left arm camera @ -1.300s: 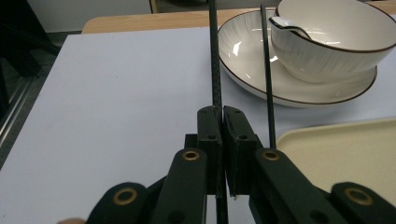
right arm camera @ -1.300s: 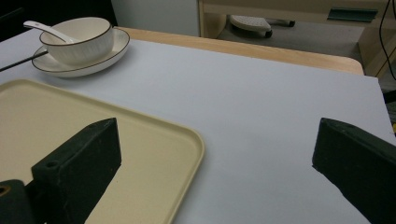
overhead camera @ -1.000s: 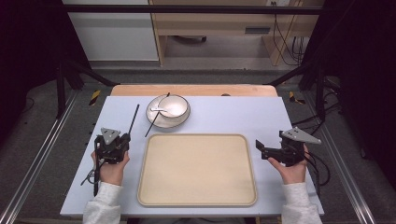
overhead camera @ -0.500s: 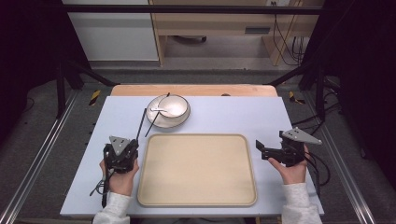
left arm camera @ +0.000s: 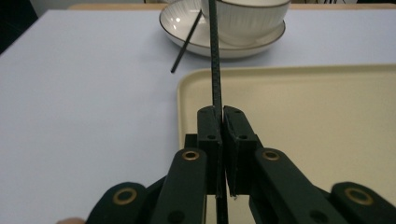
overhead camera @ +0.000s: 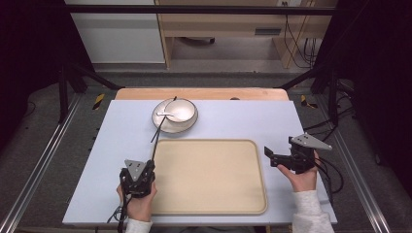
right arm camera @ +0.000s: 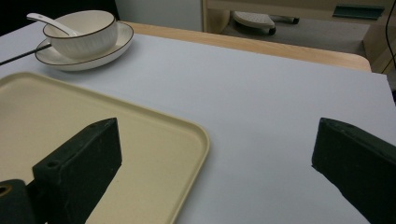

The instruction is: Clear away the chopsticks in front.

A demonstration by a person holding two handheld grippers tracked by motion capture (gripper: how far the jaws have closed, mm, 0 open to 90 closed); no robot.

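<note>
Your left gripper (overhead camera: pixel 144 171) has pulled back toward you, clamped on one chopstick (left arm camera: pixel 215 60) at the tray's (overhead camera: pixel 209 209) left edge, second chopstick (left arm camera: pixel 186 43) on the plate (left arm camera: pixel 261 43) seen from the left gripper view, right gripper (right arm camera: pixel 215 158) wide, empty.

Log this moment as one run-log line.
left tongs: shut on black chopstick, over tray's left edge | right tongs: open, empty, right of tray | second chopstick: leaning on plate
</note>
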